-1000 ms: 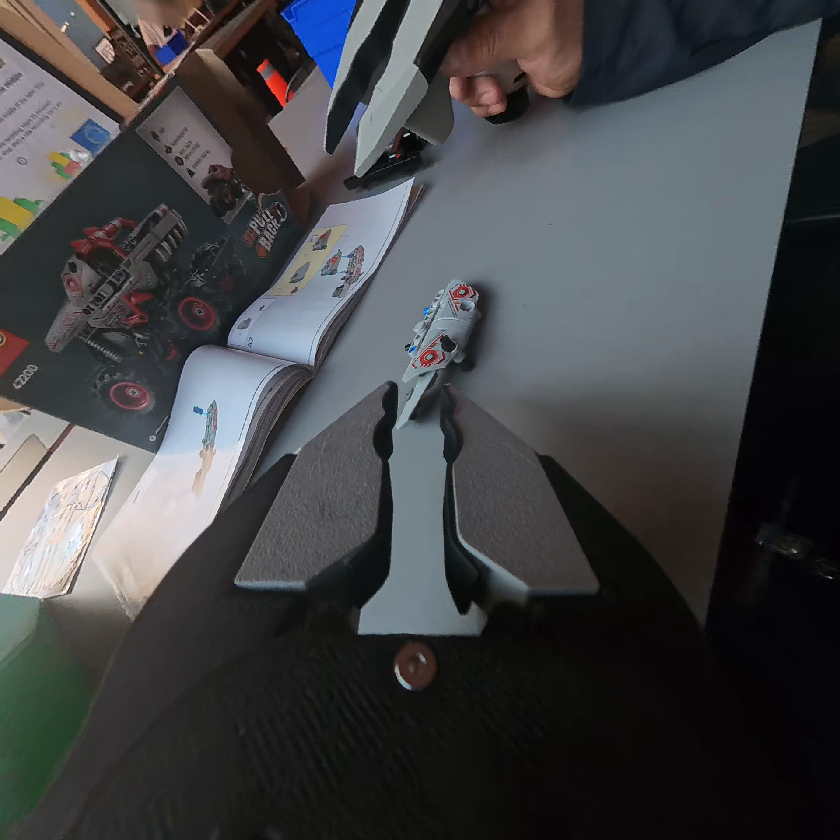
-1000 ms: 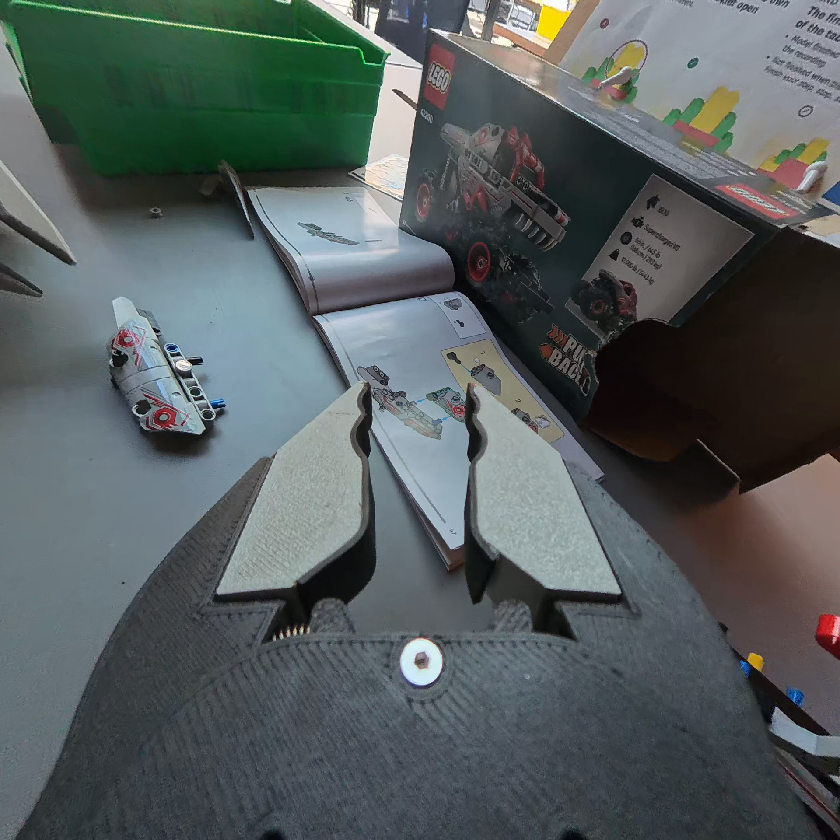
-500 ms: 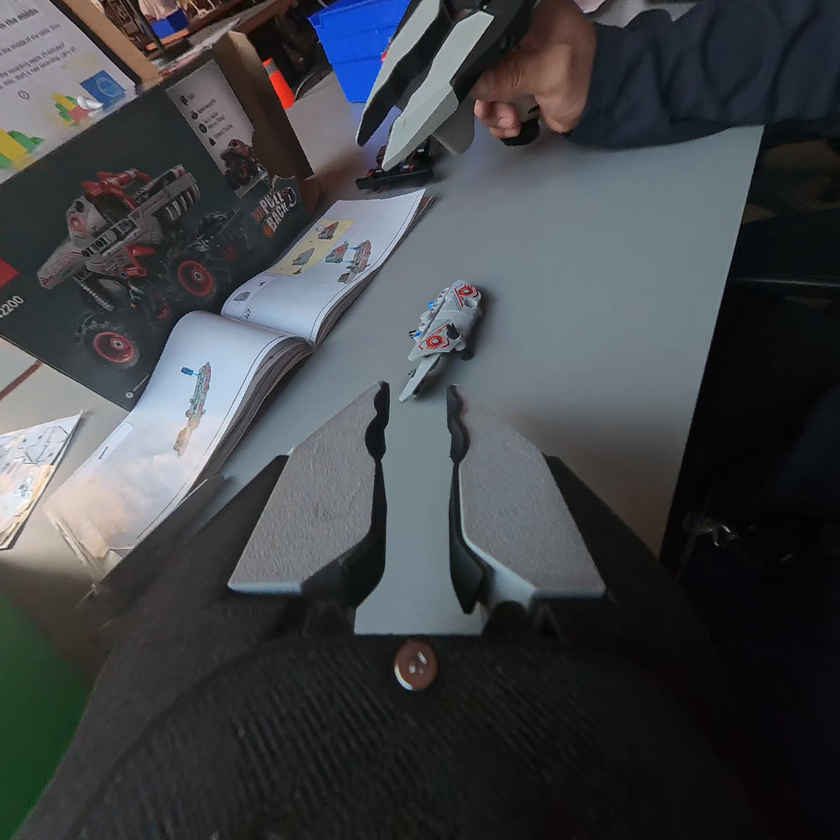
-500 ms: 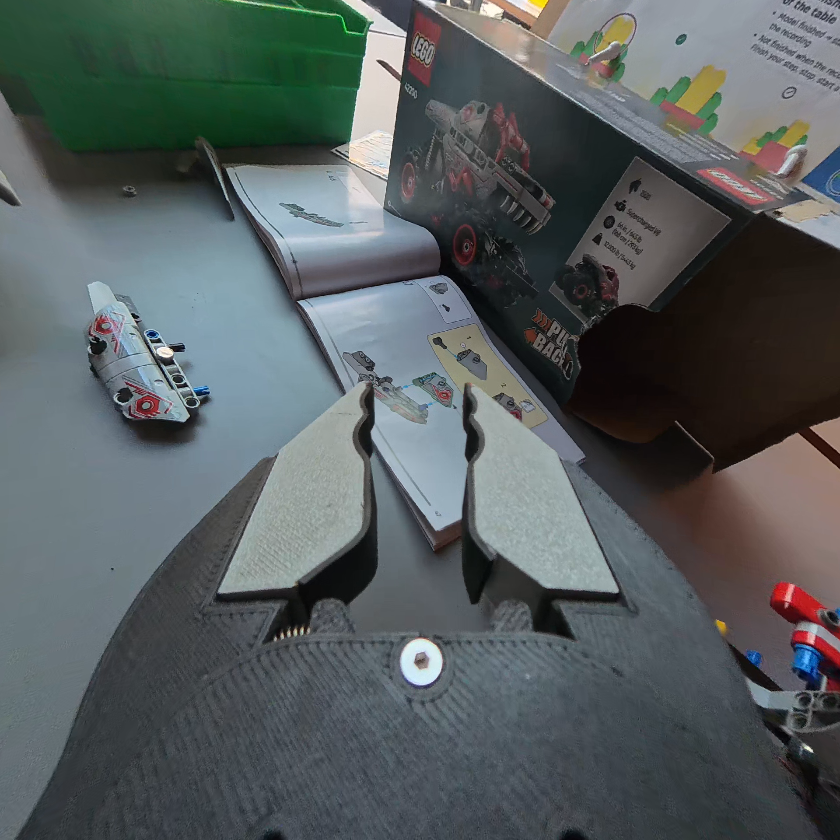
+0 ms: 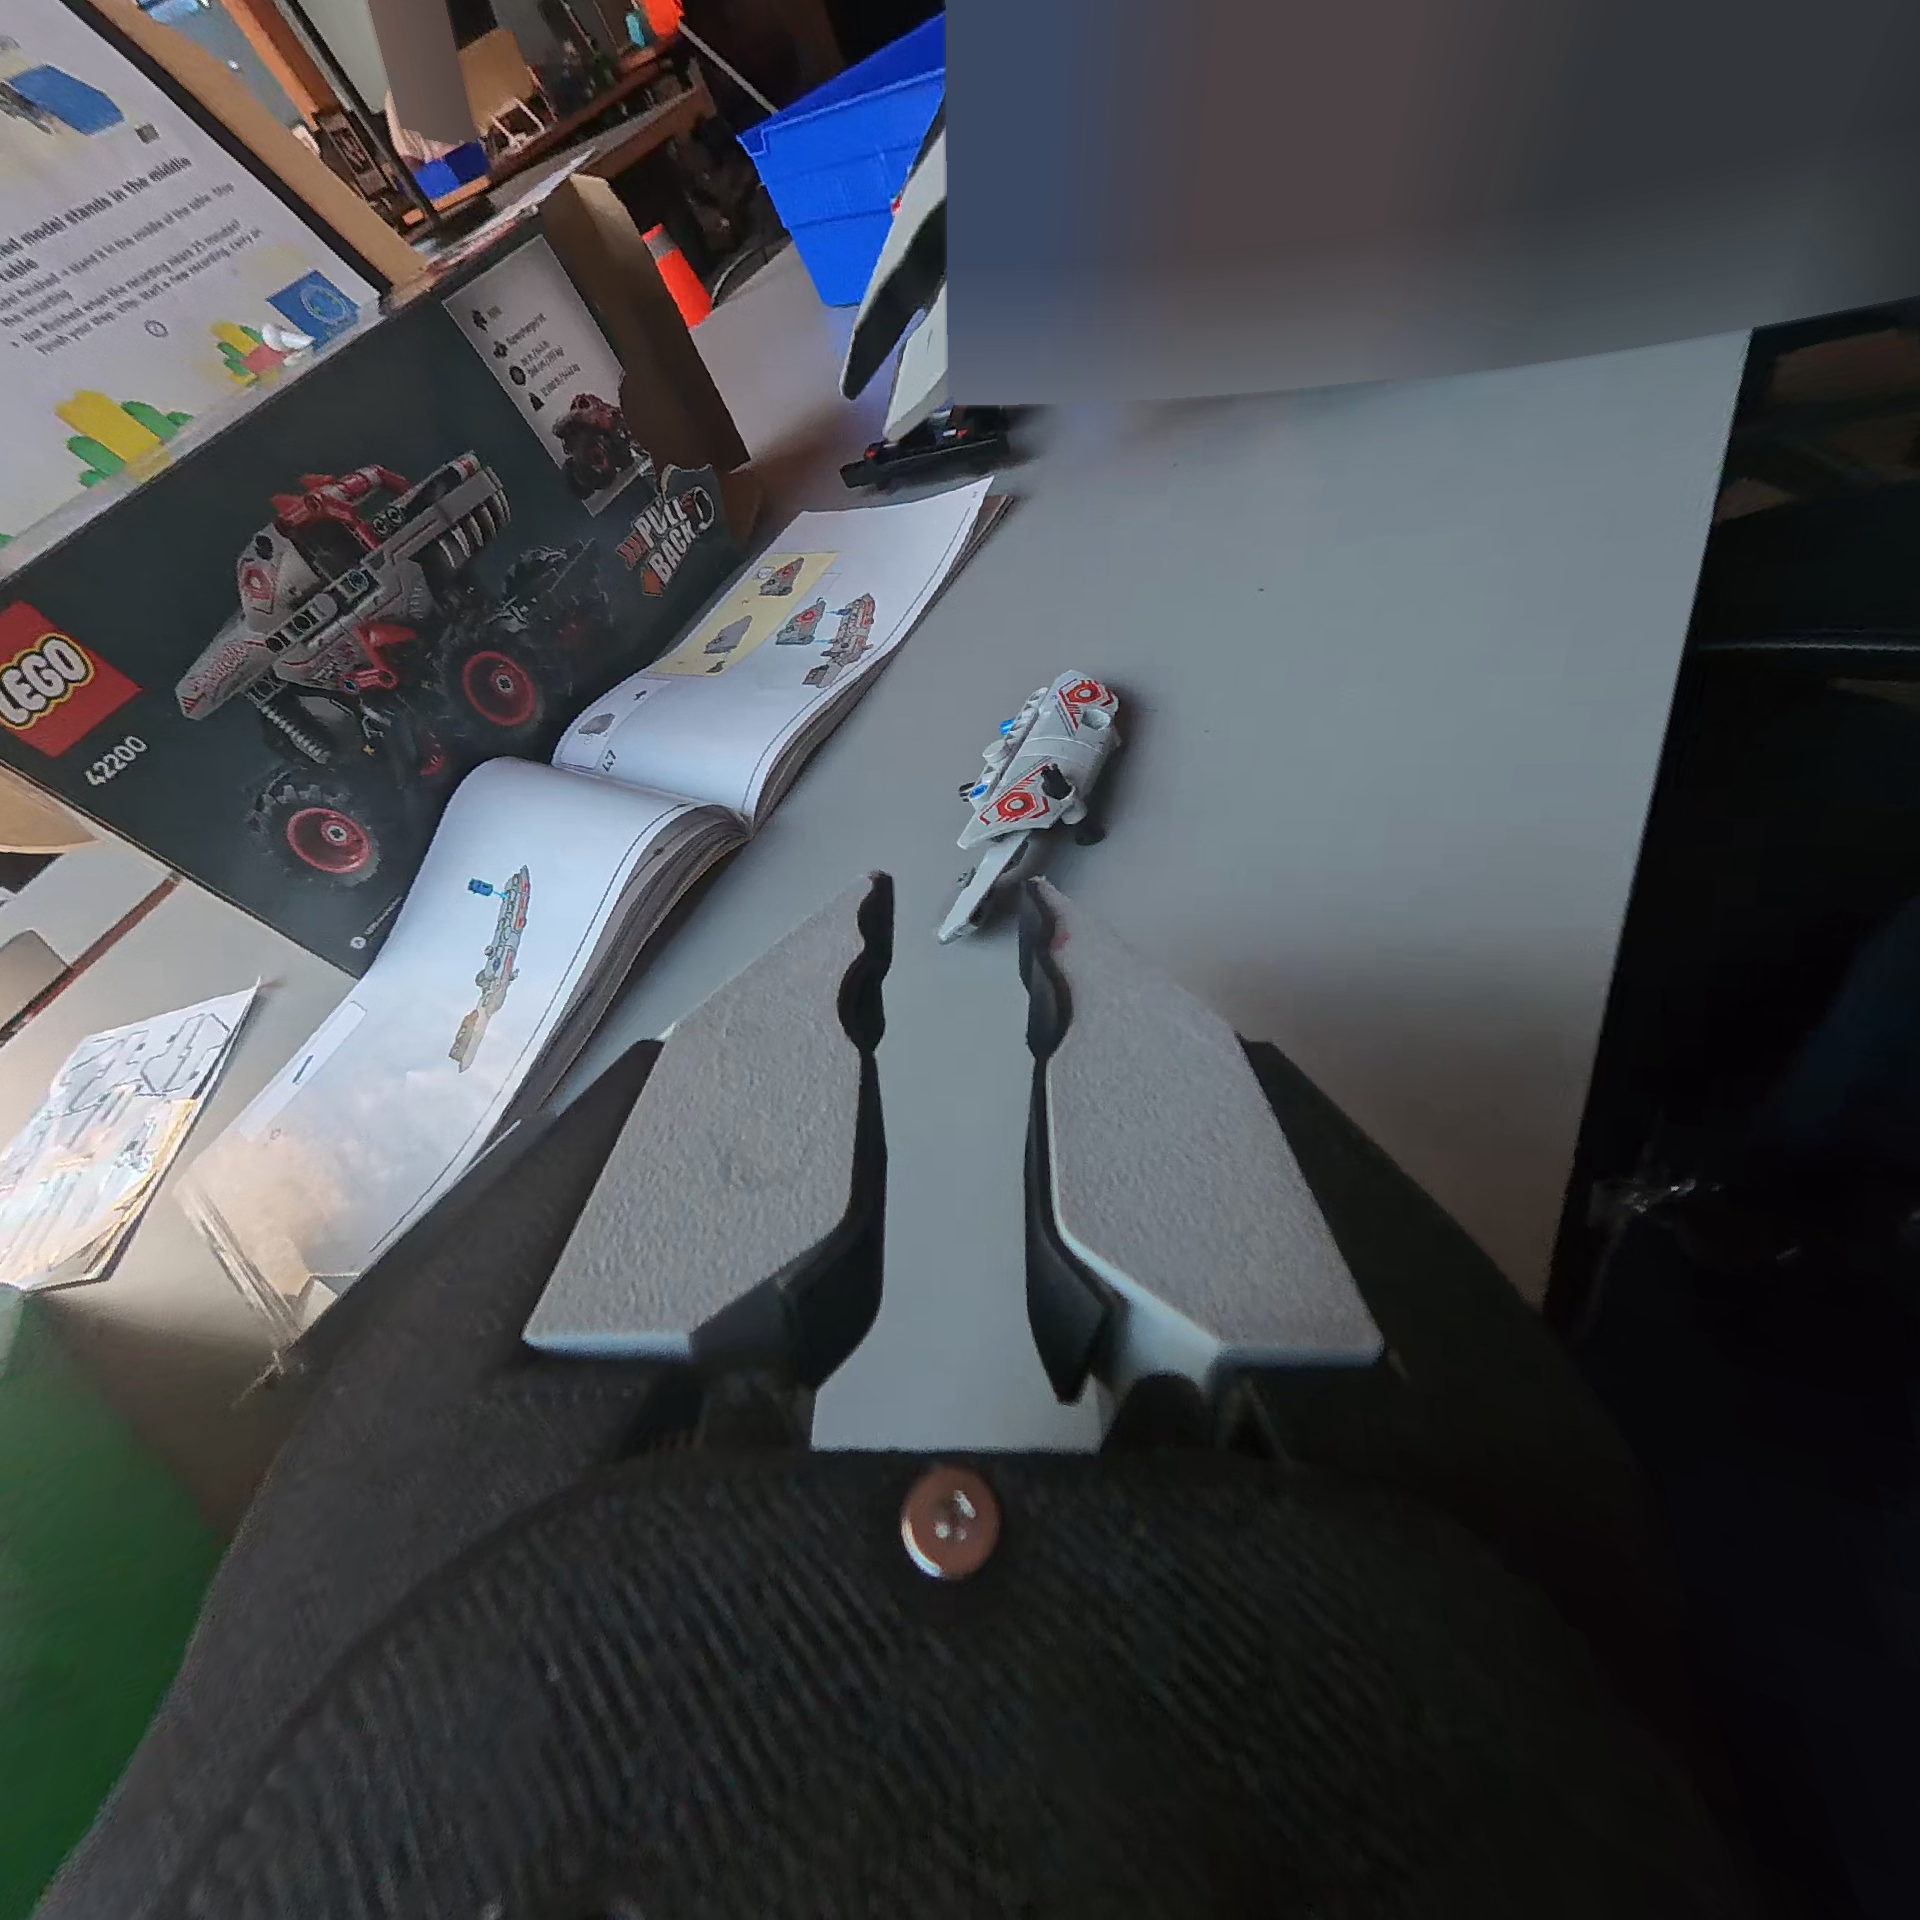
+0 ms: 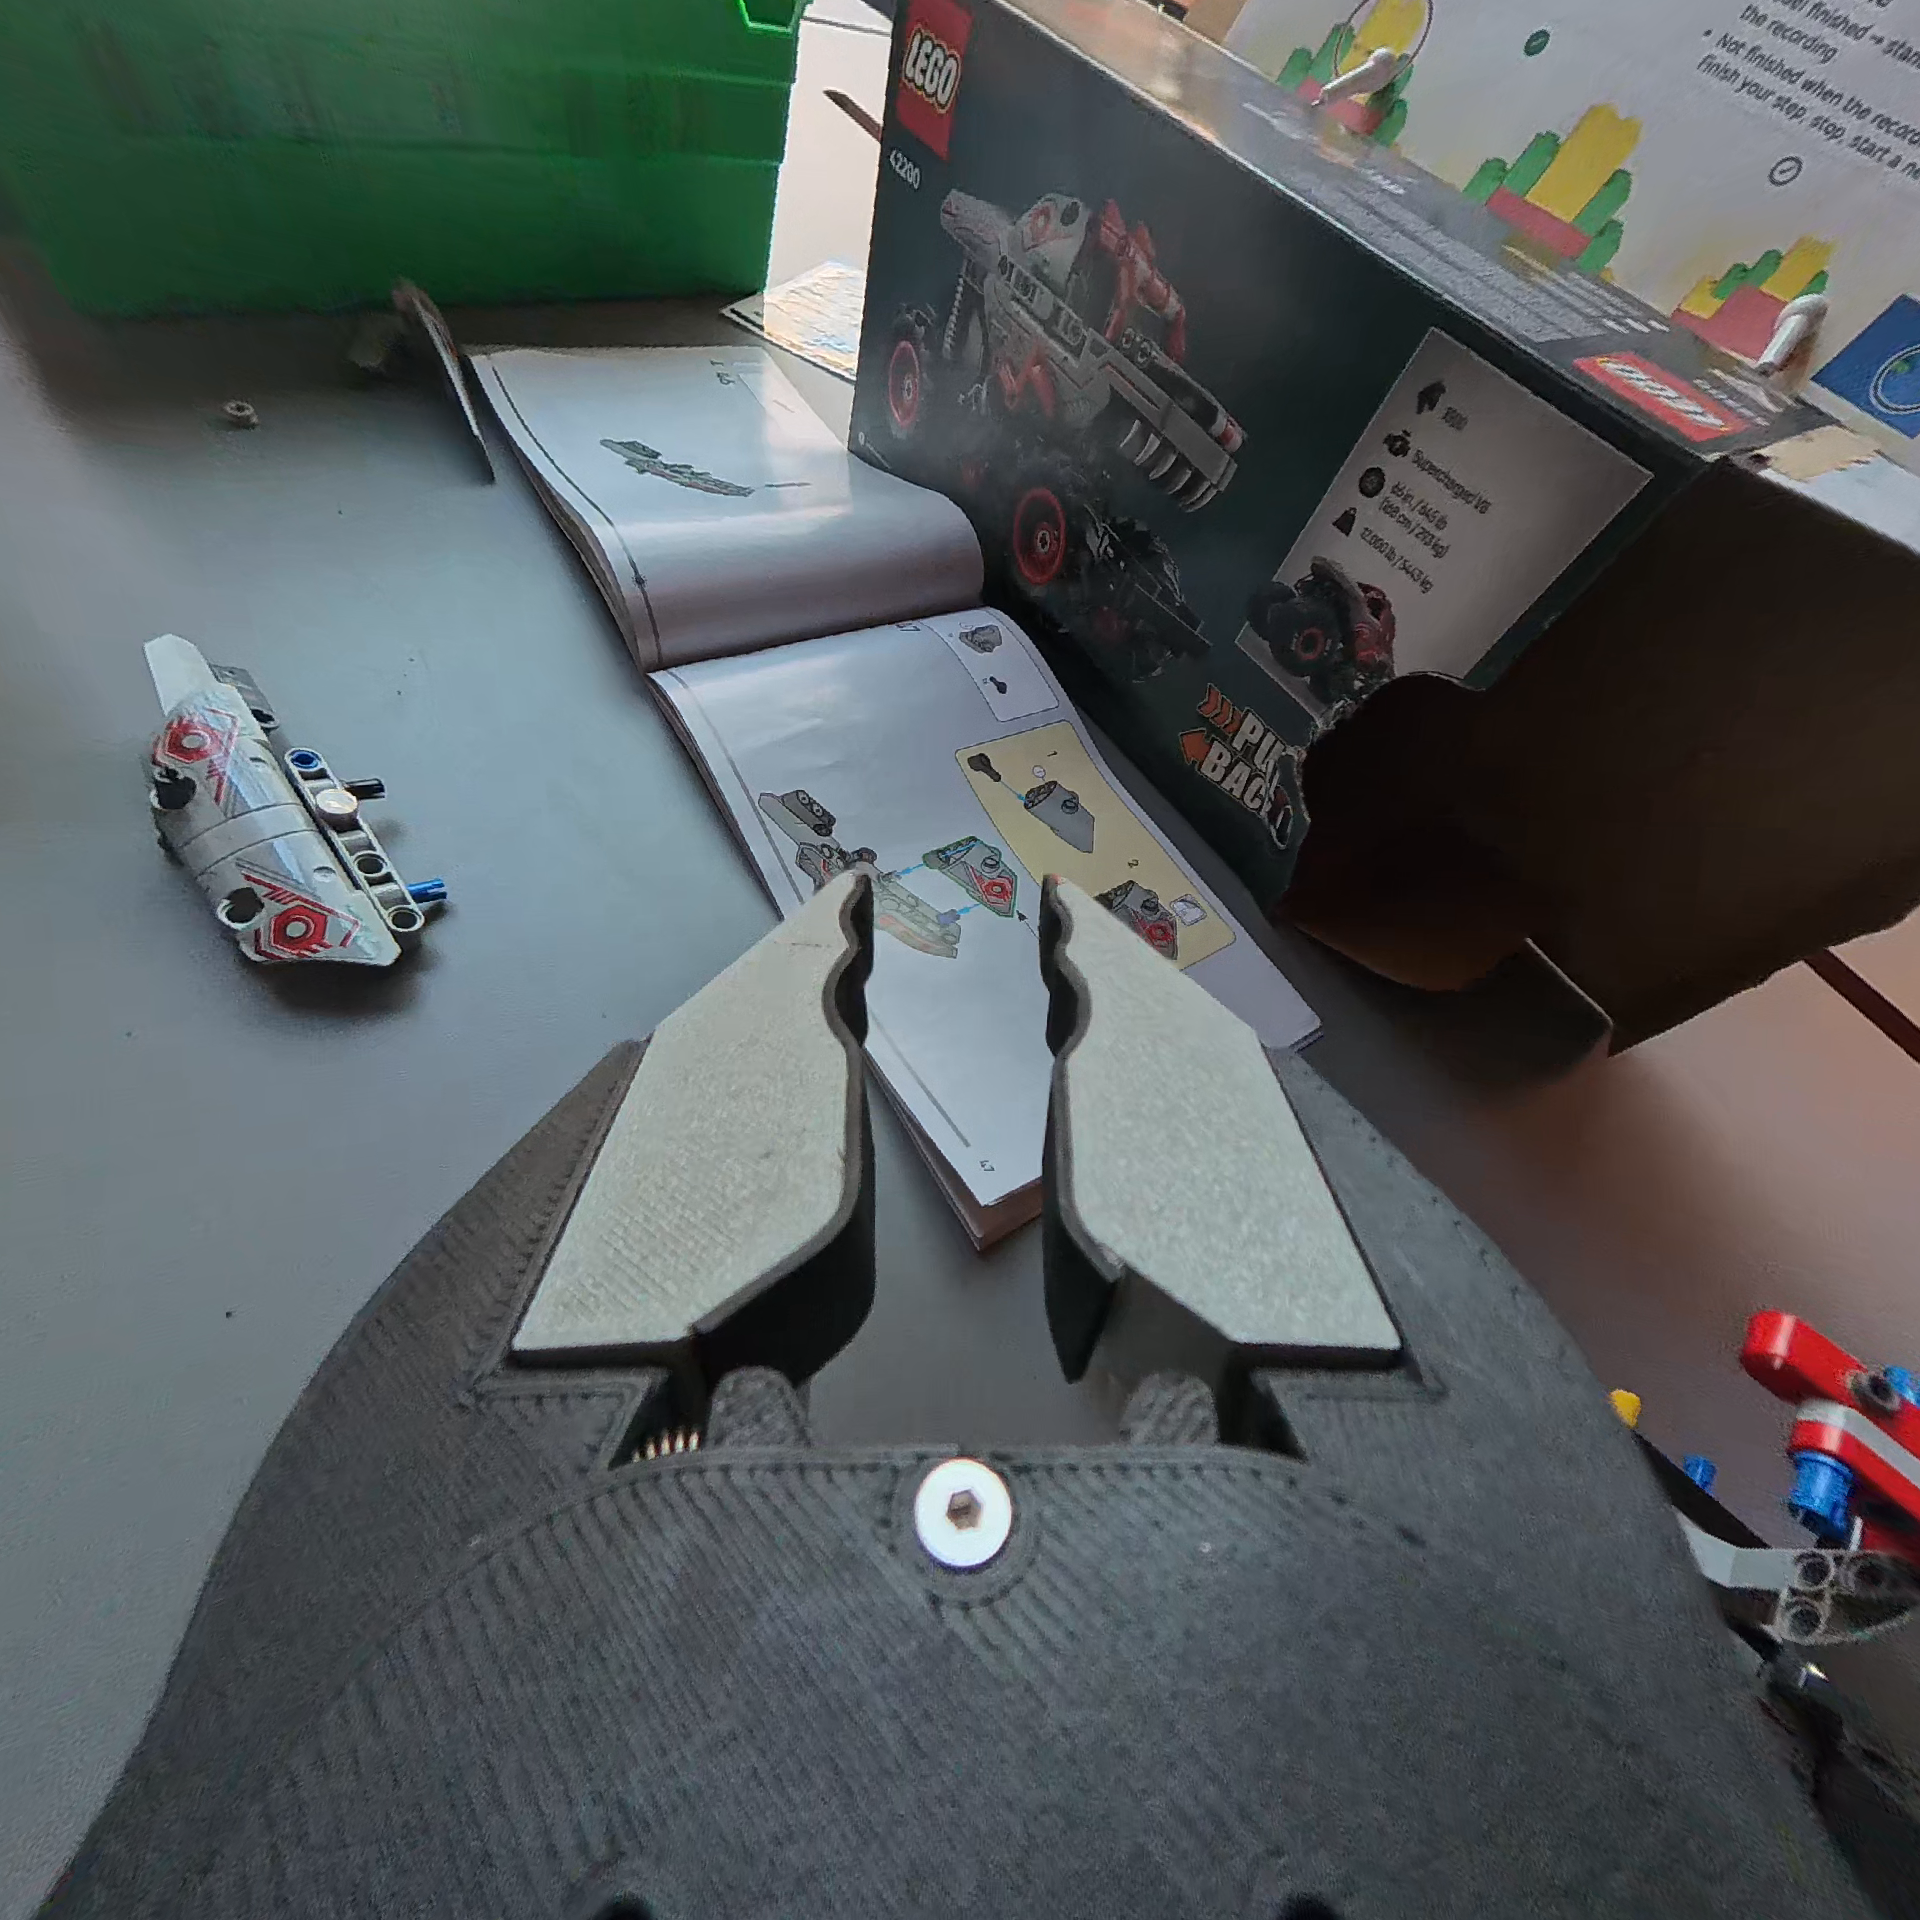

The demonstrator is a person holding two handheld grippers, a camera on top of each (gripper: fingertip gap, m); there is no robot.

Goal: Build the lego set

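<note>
A grey lego sub-assembly with red markings and blue pins (image 5: 1044,774) lies on the grey table (image 5: 1351,727); it also shows in the right wrist view (image 6: 265,831) at the left. My left gripper (image 5: 956,904) is open and empty; the assembly's pointed end lies just beyond its fingertips, untouched. My right gripper (image 6: 951,904) is open and empty, hovering over the open instruction booklet (image 6: 935,831). In the left wrist view the right gripper (image 5: 899,301) shows at the far side, above a black lego part (image 5: 925,452).
The lego set box (image 5: 312,623) stands behind the booklet (image 5: 727,707). A green bin (image 6: 395,145) is at the back left. A red and blue lego build (image 6: 1839,1455) lies at the right edge. A sticker sheet (image 5: 114,1122) lies at the left. The table edge (image 5: 1621,935) runs along the right.
The left gripper has drawn back slightly and turned left, then closed in on the assembly again. The right gripper has moved forward over the booklet. Both stay open and empty.
</note>
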